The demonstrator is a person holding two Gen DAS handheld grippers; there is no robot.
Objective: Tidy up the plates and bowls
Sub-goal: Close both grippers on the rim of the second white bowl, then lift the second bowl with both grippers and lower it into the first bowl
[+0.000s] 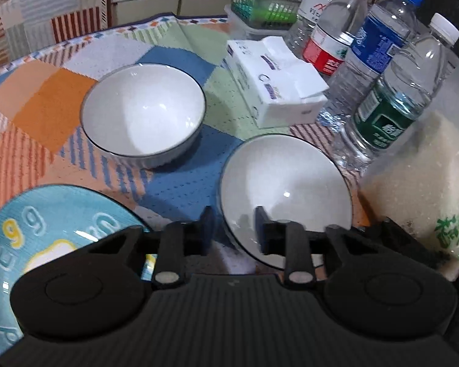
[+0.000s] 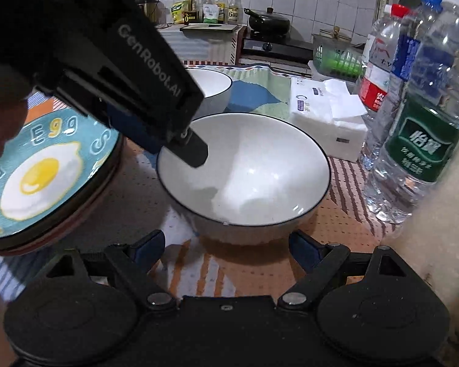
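Two white bowls with dark rims sit on the patterned tablecloth. The near bowl [image 1: 286,195] [image 2: 244,171] has my left gripper [image 1: 233,229] straddling its left rim, one finger inside and one outside; the jaws stand close but I cannot tell if they pinch the rim. In the right wrist view the left gripper's tip [image 2: 195,151] reaches over that rim. The far bowl [image 1: 142,110] [image 2: 212,84] stands free behind. A blue egg-print plate [image 1: 46,232] [image 2: 42,174] lies at the left. My right gripper [image 2: 226,244] is open and empty, just in front of the near bowl.
Several water bottles [image 1: 382,113] [image 2: 413,153] stand at the right, beside a tissue pack [image 1: 275,82] [image 2: 324,113]. A bag of rice [image 1: 425,189] is at the right. A green basket [image 1: 263,6] sits at the back, with a stove and pan [image 2: 269,21] beyond.
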